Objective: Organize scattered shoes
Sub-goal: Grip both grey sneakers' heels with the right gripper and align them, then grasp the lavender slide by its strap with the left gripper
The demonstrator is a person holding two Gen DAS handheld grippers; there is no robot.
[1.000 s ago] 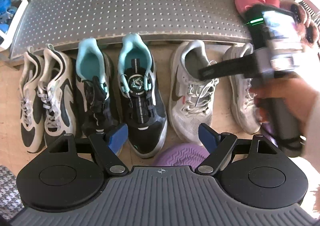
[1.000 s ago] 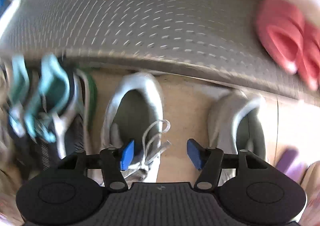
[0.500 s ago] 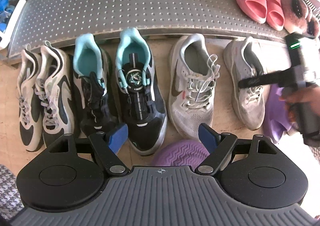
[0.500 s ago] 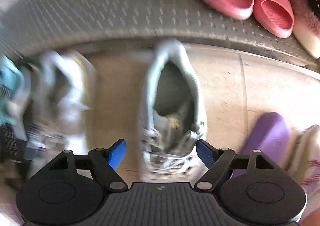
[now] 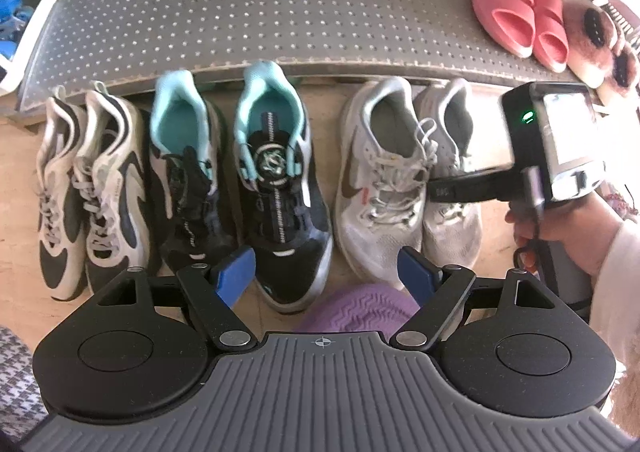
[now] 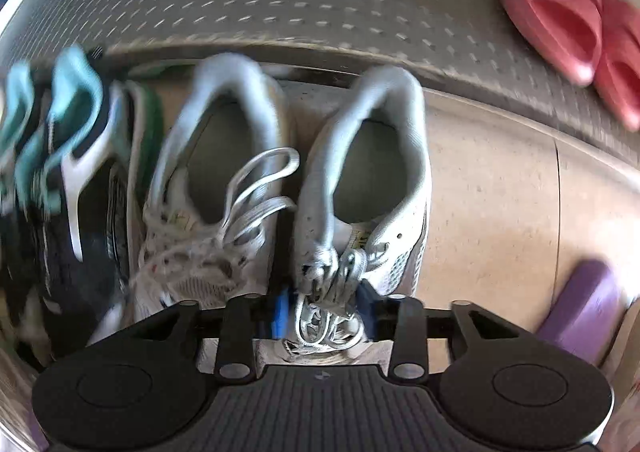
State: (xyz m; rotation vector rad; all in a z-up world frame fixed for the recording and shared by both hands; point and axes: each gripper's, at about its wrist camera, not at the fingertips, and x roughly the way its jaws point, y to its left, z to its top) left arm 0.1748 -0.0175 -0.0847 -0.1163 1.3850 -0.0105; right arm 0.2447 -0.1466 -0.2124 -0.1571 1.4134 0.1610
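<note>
Two grey sneakers stand side by side on the floor, heels against the metal platform: the left one (image 5: 380, 211) and the right one (image 5: 452, 240). My right gripper (image 6: 323, 308) points straight down over the right grey sneaker (image 6: 384, 91). Its jaws are closing, with that shoe's laces and tongue between the blue pads (image 6: 280, 314), which touch the upper. My left gripper (image 5: 326, 272) hangs open and empty above an upturned purple slipper (image 5: 352, 308). A black-and-teal pair (image 5: 280, 211) stands left of the grey pair.
A white-and-black pair of sneakers (image 5: 92, 191) ends the row at the left. The perforated metal platform (image 5: 240, 11) carries pink slides (image 5: 508, 7) and furry slippers (image 5: 600, 39) at its right end. Another purple slipper (image 6: 580, 304) lies right of the grey pair. A hand (image 5: 568, 228) holds the right gripper.
The right gripper swung over the right grey sneaker, sank and narrowed its jaws on the laces. That sneaker now sits close against its mate instead of a gap apart. The left gripper stayed put.
</note>
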